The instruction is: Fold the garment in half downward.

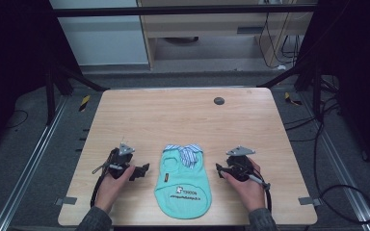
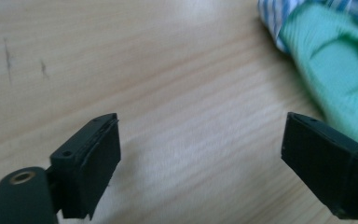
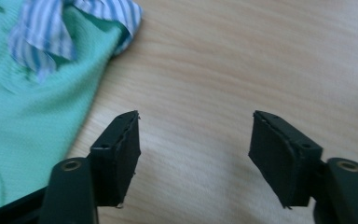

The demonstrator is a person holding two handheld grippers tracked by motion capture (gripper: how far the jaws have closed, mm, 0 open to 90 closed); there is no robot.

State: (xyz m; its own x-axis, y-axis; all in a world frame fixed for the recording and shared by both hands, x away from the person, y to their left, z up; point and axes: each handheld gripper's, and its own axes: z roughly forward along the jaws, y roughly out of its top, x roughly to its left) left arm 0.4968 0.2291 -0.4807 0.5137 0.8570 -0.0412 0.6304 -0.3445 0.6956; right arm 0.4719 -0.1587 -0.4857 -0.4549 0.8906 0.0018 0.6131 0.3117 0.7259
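Observation:
A small mint-green garment with a blue-and-white striped collar lies flat near the table's front edge, a dark print on its lower half. My left gripper rests on the wood just left of it, jaws apart over bare table, the garment's armhole to the upper right. My right gripper sits just right of the garment, jaws apart over bare wood, with the green cloth and striped collar on the left. Neither gripper touches the cloth.
The wooden table has a small dark round disc near its far edge. Black frame bars, cables and a cabinet stand beyond the table. Grey tape tabs mark the front corners.

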